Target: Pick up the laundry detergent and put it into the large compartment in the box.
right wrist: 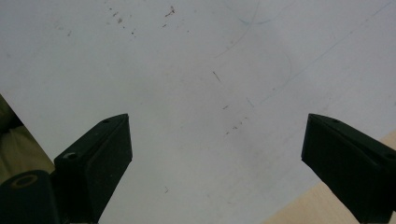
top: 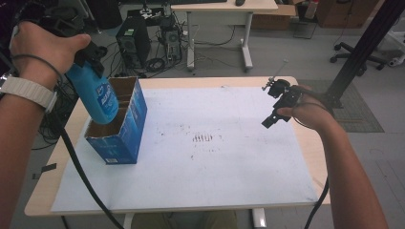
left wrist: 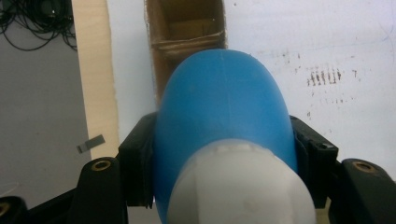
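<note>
Two claws were in play, and only one carried anything. In the high view your left claw gripped a blue bottle, neck up and base tilted down toward the blue carton, whose open top faced up at the left end of the desk. The bottle's base hung over the carton's near compartment, seemingly not yet seated, so by my reading the lowering and release were left. Your left wrist was raised above the carton. Your right claw hovered well to the right of the carton.

In the left gripper view, both jaws pressed the bottle's sides, with the carton's cardboard compartments beyond it.

In the right gripper view, the jaws stood wide apart, empty, over the white sheet.
</note>
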